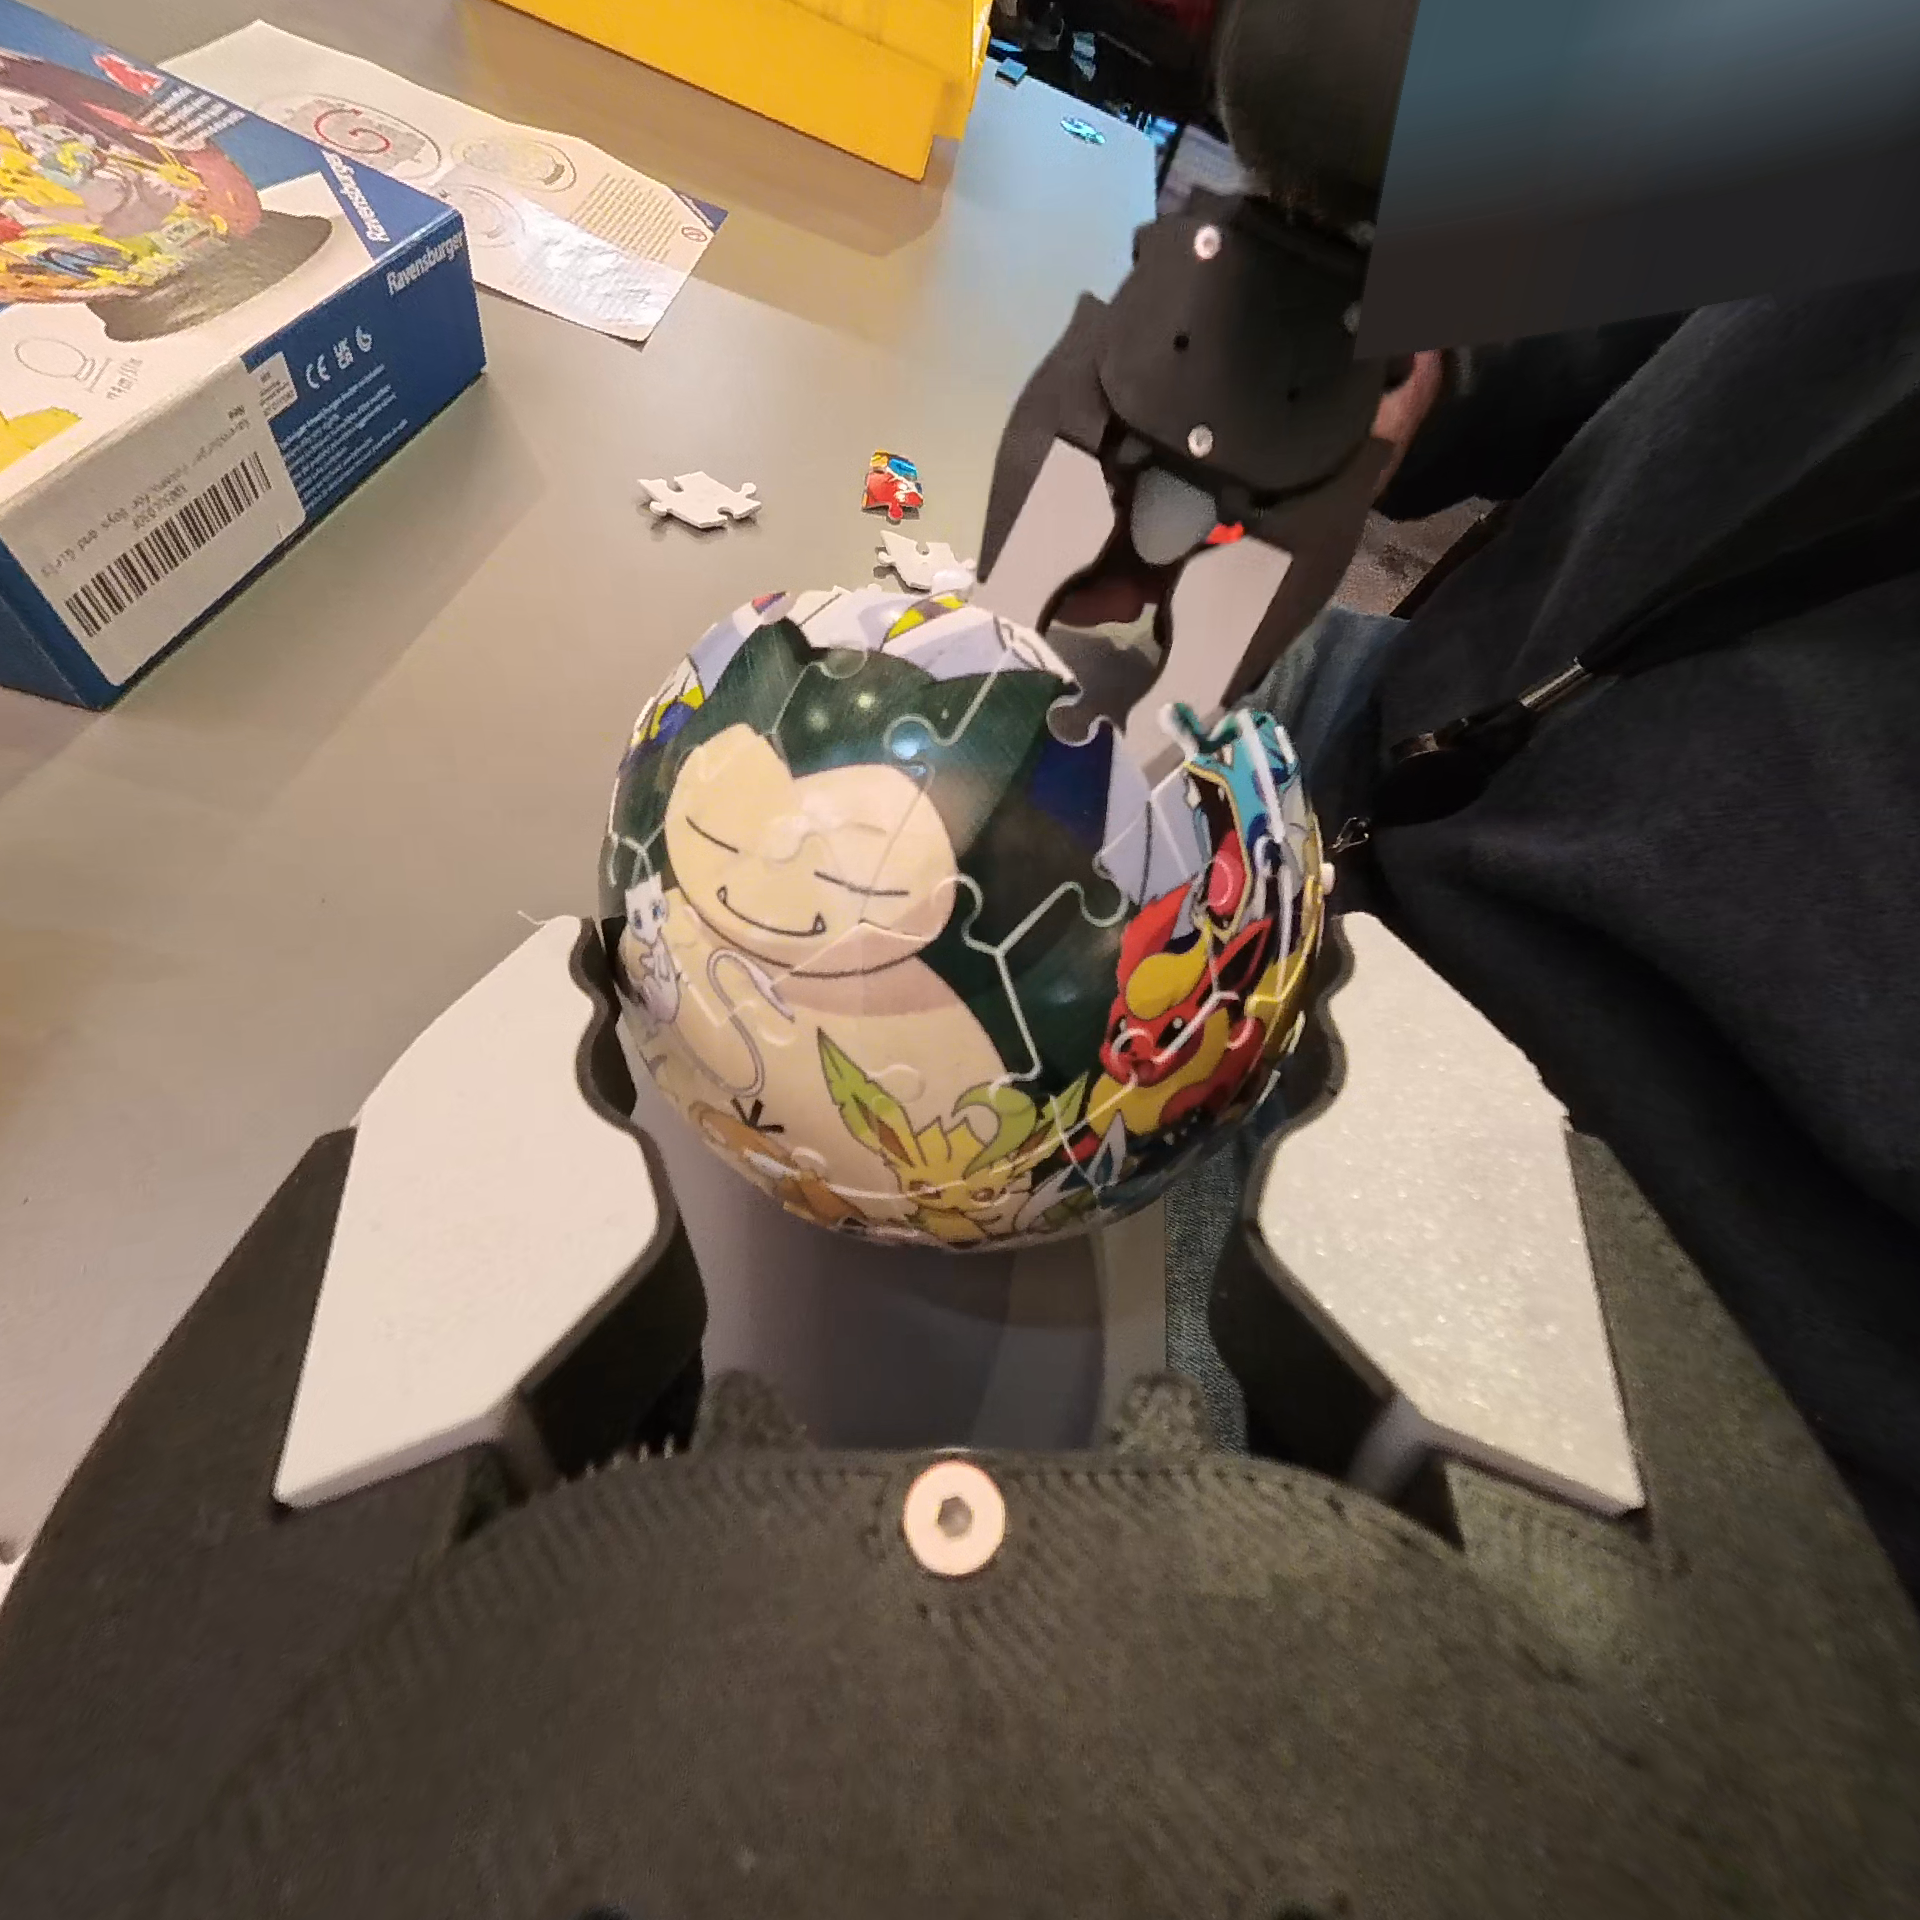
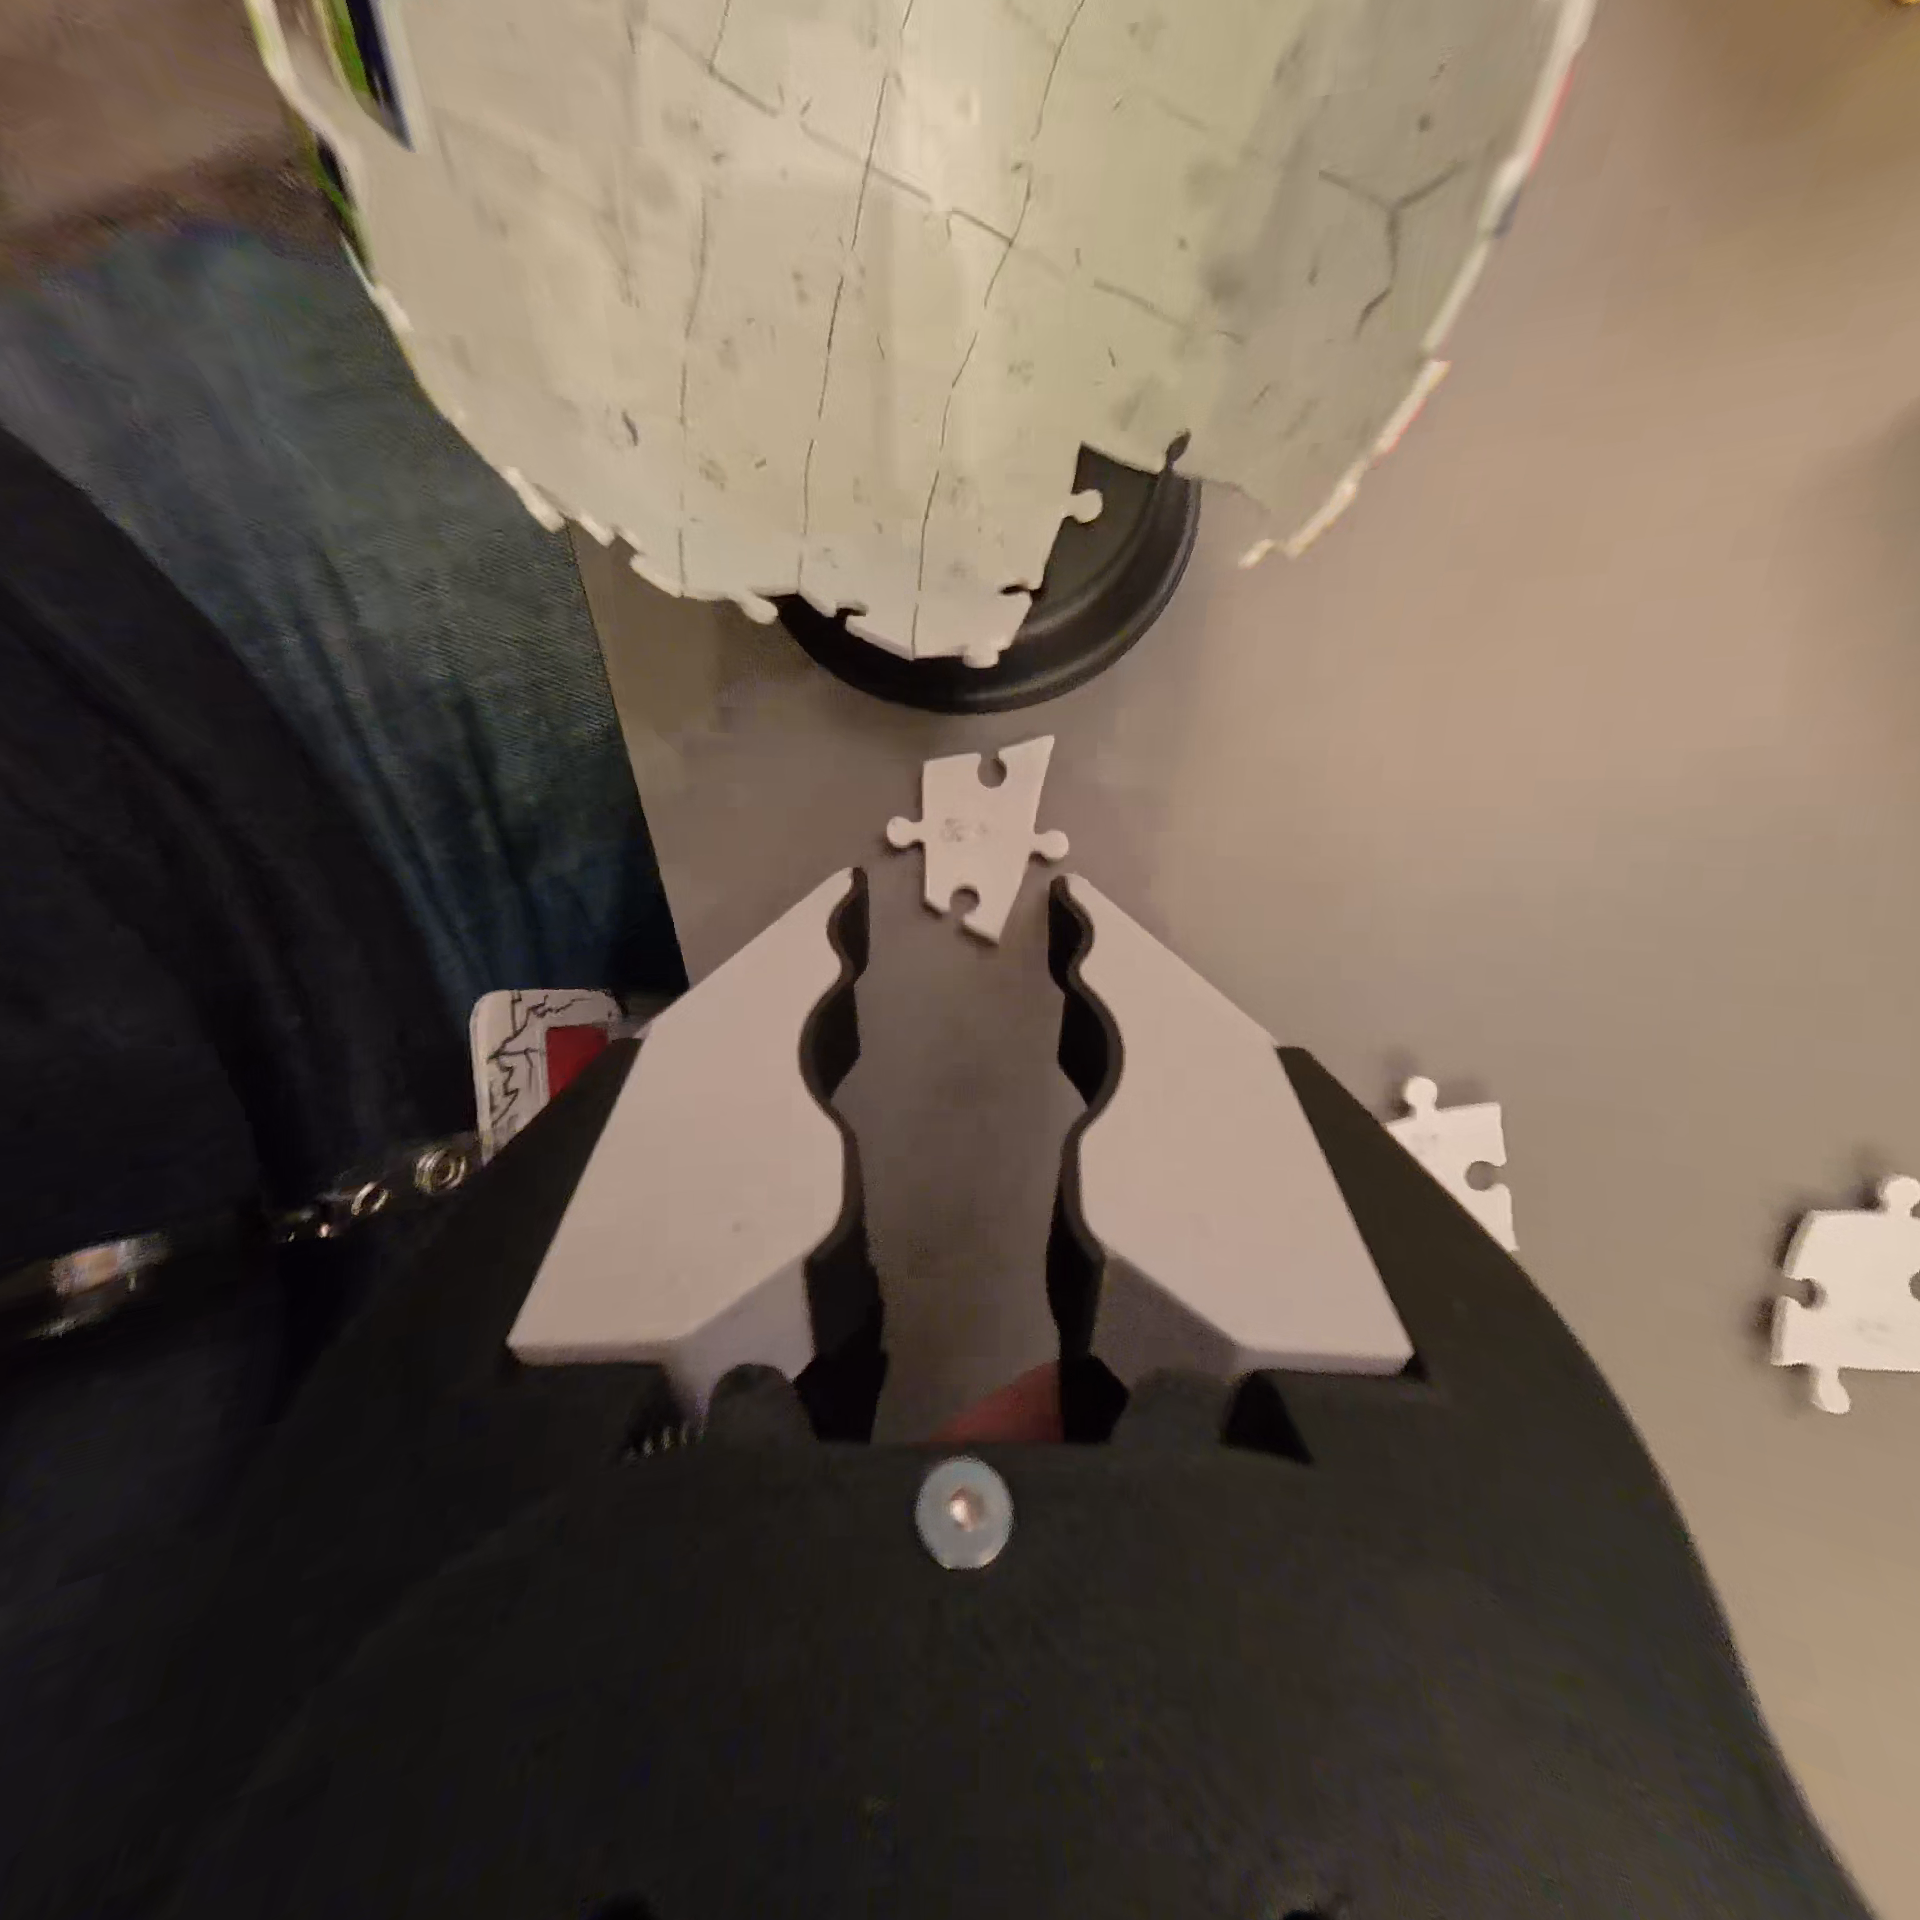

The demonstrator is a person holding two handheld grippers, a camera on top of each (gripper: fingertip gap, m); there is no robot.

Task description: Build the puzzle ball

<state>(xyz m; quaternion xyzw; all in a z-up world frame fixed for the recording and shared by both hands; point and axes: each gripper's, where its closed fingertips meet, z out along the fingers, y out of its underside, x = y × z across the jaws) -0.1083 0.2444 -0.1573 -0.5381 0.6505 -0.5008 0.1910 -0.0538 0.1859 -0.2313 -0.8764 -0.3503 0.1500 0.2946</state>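
The partly built puzzle ball [image 1: 883, 935], printed with cartoon creatures, sits between the fingers of my left gripper [image 1: 966, 966], which press on both its sides. It has an open gap at the upper right. The right wrist view looks into its white inside [image 2: 883, 291], with a black ring stand [image 2: 1081, 634] under it. My right gripper [image 2: 956, 894] is open and empty, with a white face-down puzzle piece [image 2: 977, 831] on the table just past its fingertips. It also shows behind the ball in the left wrist view [image 1: 1122, 623].
Loose pieces lie on the grey table: white ones [image 1: 698, 499] [image 2: 1455, 1153] [image 2: 1860, 1288] and a coloured one [image 1: 894, 483]. A blue puzzle box [image 1: 260, 343], a paper leaflet [image 1: 540, 208] and a yellow box [image 1: 790, 83] lie farther back. A person in dark clothes [image 1: 1662, 831] sits at the table's edge. My right fingertips sit around 12 cm from my left ones.
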